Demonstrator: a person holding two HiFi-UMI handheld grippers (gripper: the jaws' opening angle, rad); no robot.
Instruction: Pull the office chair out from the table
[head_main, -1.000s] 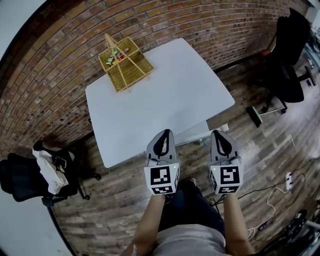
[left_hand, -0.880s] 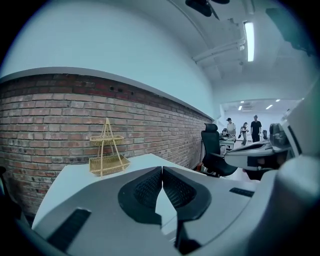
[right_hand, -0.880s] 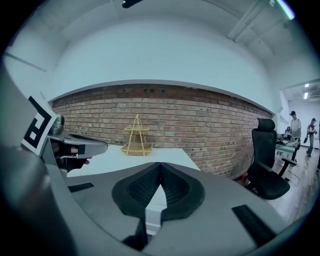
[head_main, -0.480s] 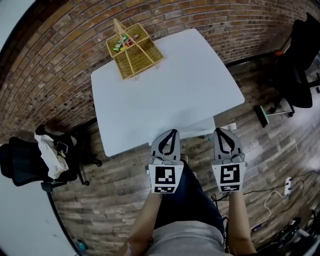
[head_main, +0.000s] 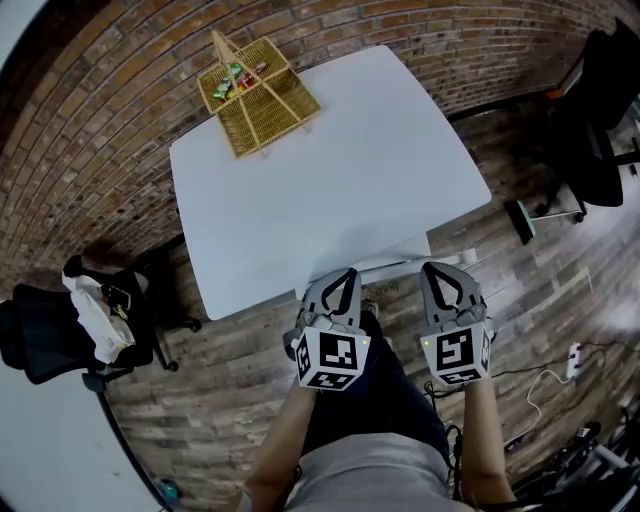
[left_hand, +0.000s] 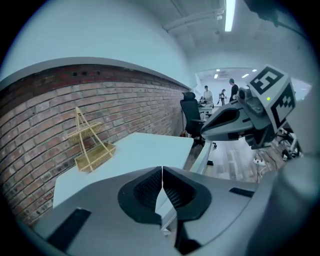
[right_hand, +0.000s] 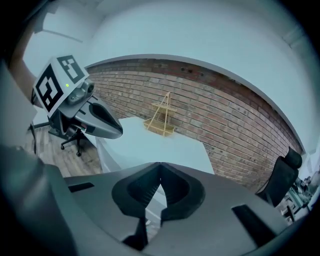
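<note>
My claws: the left claw (head_main: 343, 272) and the right claw (head_main: 438, 268) are each pinched fully together with nothing between the jaws. They sit side by side, tips tilted down at the near edge of the table.
Table: the white table (head_main: 330, 180) lies straight ahead. I see no chair tucked under it, though the space under the top is hidden from me.
Left chair: a black left chair (head_main: 40, 345) stands off the table's near left corner, close to it but not under it. A white bundle (head_main: 95, 325) is heaped on it.
Right chair: a second black right chair (head_main: 590, 110) stands further off, well apart from the table's right side.
Which one: I cannot tell for sure. I judge the left chair likelier, since it is the one beside the table.
How it will handle: probably a stiff frame with some weight, on wheels that should roll easily over the plank floor (head_main: 230, 400). A steady pull should do. A jerk could swing it round or spill the bundle.
Where to take hold: I would choose the top rim of the backrest or an armrest, somewhere thin and rigid. Both claws must open first.
Basket: a woven basket (head_main: 258, 95) sits at the table's far left corner, out of the way.
Wall: the brick wall (head_main: 90, 150) runs behind the table.
</note>
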